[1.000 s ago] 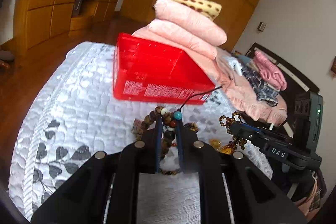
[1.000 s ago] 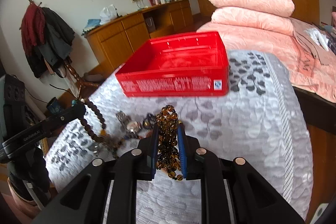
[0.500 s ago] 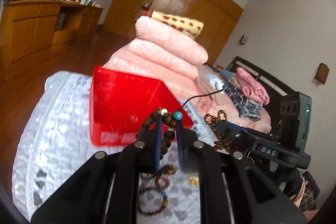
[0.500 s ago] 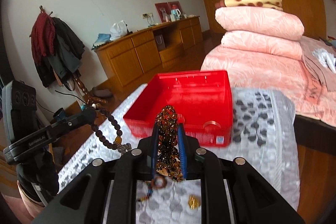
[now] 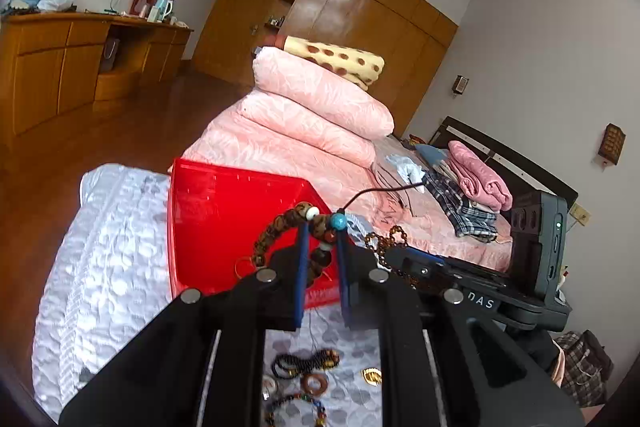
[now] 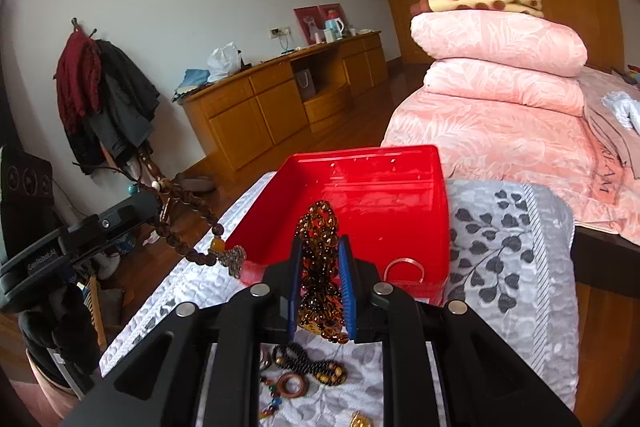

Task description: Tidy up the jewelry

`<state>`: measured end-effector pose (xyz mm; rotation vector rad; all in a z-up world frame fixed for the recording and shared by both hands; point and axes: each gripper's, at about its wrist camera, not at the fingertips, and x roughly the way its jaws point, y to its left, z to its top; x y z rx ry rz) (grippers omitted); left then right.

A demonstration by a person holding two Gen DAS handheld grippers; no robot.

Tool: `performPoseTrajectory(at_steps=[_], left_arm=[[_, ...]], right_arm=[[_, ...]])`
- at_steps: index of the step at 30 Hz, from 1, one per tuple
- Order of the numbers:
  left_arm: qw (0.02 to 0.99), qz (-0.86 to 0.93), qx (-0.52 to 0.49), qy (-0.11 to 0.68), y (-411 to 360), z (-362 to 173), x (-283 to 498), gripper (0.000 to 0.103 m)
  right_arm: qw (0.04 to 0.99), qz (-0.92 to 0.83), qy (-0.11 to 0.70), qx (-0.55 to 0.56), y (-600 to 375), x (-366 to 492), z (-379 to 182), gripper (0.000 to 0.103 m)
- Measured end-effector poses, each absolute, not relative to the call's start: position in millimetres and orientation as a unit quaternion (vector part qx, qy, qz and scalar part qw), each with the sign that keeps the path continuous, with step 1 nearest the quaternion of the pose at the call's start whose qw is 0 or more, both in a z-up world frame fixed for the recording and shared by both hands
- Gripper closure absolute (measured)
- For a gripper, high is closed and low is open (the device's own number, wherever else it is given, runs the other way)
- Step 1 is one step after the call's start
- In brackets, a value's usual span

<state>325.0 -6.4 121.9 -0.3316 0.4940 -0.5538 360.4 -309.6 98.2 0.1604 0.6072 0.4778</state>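
Note:
My left gripper [image 5: 321, 227] is shut on a brown wooden bead string [image 5: 276, 233] with a white and a turquoise bead, held in the air at the near edge of the red plastic box [image 5: 224, 211]. My right gripper [image 6: 319, 247] is shut on an amber bead necklace [image 6: 318, 235], bunched between its pads, above the near edge of the red box [image 6: 384, 195]. The bead string in the left gripper [image 6: 154, 197] hangs left of the box in the right wrist view [image 6: 188, 223]. A thin metal bangle [image 6: 404, 269] lies inside the box.
Loose jewelry lies on the grey quilted bedspread [image 6: 512, 267] under the grippers: a dark bead bracelet [image 6: 308, 365], a brown ring [image 6: 294, 383], a colourful bead bracelet [image 5: 296, 407], a gold pendant [image 5: 372, 375]. Stacked pink quilts [image 6: 496, 67] sit behind the box.
Both grippers have risen from the bedspread with their bead strings and moved toward the red box. The loose jewelry on the bedspread now shows beneath them.

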Motion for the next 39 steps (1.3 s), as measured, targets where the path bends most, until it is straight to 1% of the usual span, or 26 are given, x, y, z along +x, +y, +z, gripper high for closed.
performPoseTrajectory(at_steps=[6,8,9,10,15,20,21,22,24,31,34,39], left_arm=[[0.908,-0.269,-0.150,0.284,-5.9,93.2,309.9,0.090],[0.908,-0.251,-0.136,0.305,-5.2,80.0,307.3,0.078],[0.910,-0.241,-0.135,0.310,-2.4,75.9,306.0,0.060],[0.911,-0.234,-0.135,0.312,0.7,72.3,305.1,0.055],[0.907,-0.212,-0.140,0.335,17.6,53.9,299.6,0.055],[0.900,-0.212,-0.126,0.360,15.6,36.0,290.9,0.055],[0.897,-0.215,-0.121,0.367,13.6,30.5,289.7,0.058],[0.894,-0.216,-0.115,0.376,11.5,24.2,289.1,0.066],[0.886,-0.215,-0.106,0.397,8.9,10.9,290.7,0.073],[0.874,-0.198,-0.089,0.435,7.7,-13.6,296.1,0.073],[0.875,-0.195,-0.078,0.436,2.8,-16.8,297.4,0.069],[0.872,-0.191,-0.093,0.441,5.1,-16.3,303.6,0.068]], right_arm=[[0.916,0.238,0.312,0.085,-306.6,346.1,82.9,0.086],[0.913,0.238,0.319,0.086,-305.5,344.2,78.4,0.086],[0.912,0.237,0.322,0.087,-305.2,343.0,76.2,0.086],[0.912,0.236,0.323,0.088,-304.9,341.9,74.6,0.086],[0.910,0.232,0.331,0.089,-305.1,335.6,67.4,0.086],[0.908,0.231,0.338,0.090,-301.9,330.9,61.4,0.086],[0.907,0.231,0.340,0.090,-301.4,330.4,59.5,0.086],[0.906,0.231,0.342,0.090,-301.3,330.2,58.3,0.086],[0.905,0.231,0.346,0.091,-301.5,330.2,54.6,0.086],[0.904,0.234,0.345,0.095,-302.5,330.0,50.6,0.086],[0.904,0.234,0.346,0.094,-301.6,330.0,51.7,0.086],[0.899,0.230,0.362,0.094,-302.1,327.8,44.6,0.086]])
